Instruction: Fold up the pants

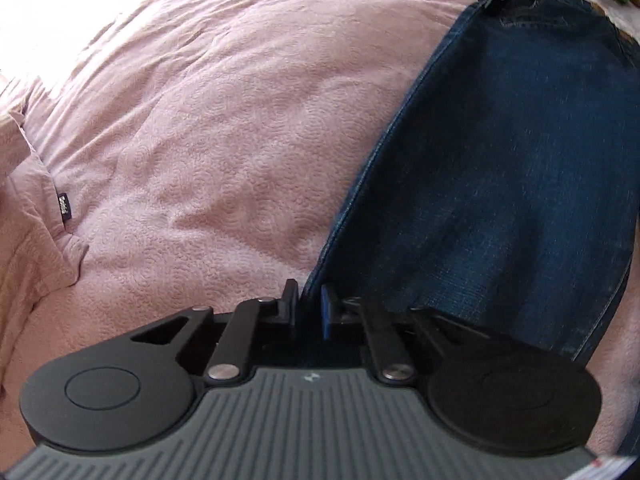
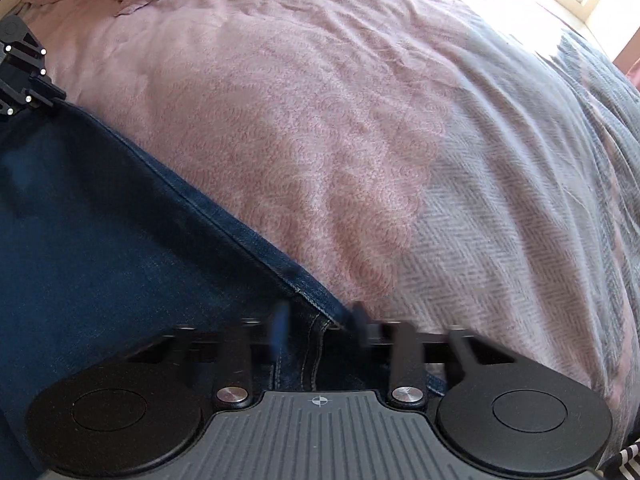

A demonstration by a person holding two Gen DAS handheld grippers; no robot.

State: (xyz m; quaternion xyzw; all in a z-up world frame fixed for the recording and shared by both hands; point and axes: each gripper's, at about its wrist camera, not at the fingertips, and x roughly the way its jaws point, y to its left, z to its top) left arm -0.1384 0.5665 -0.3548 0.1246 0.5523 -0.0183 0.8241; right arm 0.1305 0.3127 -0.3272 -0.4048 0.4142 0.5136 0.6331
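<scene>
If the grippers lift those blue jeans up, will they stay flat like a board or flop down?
Probably flop: the jeans lie soft and flat, following the pink bedspread beneath. The stretch between the left gripper and right gripper would likely sag. The thick seams suggest they're fairly heavy, not slippery.

free: pink bedspread (image 1: 208,128) beside jeans (image 1: 520,168) | obstacle: rumpled pillowcase (image 1: 36,216) at edge

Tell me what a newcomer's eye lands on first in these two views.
The dark blue jeans stand out first, lying flat across the pink bedspread. Next comes the left gripper, shut on one corner of their long edge, and the right gripper, blurred, at the other end of that edge.
</scene>
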